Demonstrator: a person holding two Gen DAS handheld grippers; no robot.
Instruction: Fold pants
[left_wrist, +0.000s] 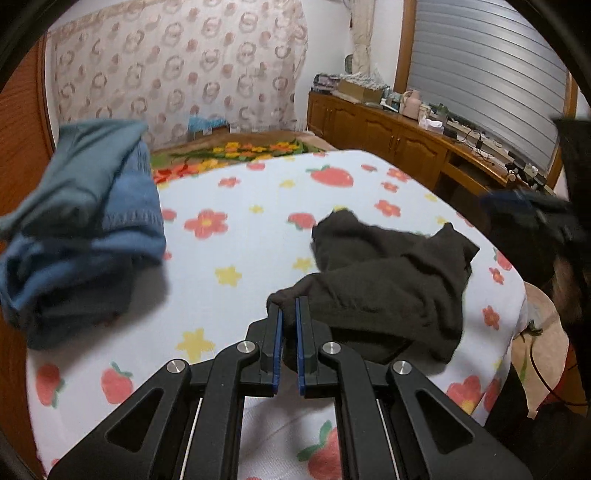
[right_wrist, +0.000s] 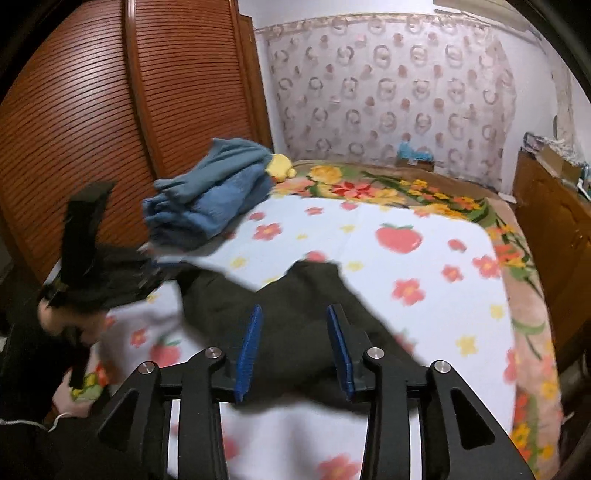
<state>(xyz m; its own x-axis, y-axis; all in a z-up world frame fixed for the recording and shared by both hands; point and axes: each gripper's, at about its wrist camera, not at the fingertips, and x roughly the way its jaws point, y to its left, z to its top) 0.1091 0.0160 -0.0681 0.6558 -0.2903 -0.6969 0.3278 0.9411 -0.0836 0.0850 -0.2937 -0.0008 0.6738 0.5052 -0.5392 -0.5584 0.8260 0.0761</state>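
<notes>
A: Dark fabric, item one: pants, crumpled, lying on the bed's flower-and-strawberry sheet, toward its near right part in the left wrist view.

B: Left gripper?

A: Fingers drawn nearly together, clamped on a fold at the near edge of the pants. Blue pads visible along the inner faces.

B: Right gripper?

A: Fingers spread apart, nothing between them. Positioned over the pants; whether the tips touch the cloth, cannot tell. Picture is motion-blurred.

B: Item two?

A: Stack of folded blue garments, at the sheet's far left corner, well apart from the pants. Grey-blue piece on top, denim-blue beneath, a darker layer at the bottom.

B: Further entries?

A: Yellow plush toy, just beside the stack on its far side. Floral blanket beyond the sheet. Louvred wooden doors on the left. Wooden cabinet along the right wall, its top cluttered with small things.
</notes>
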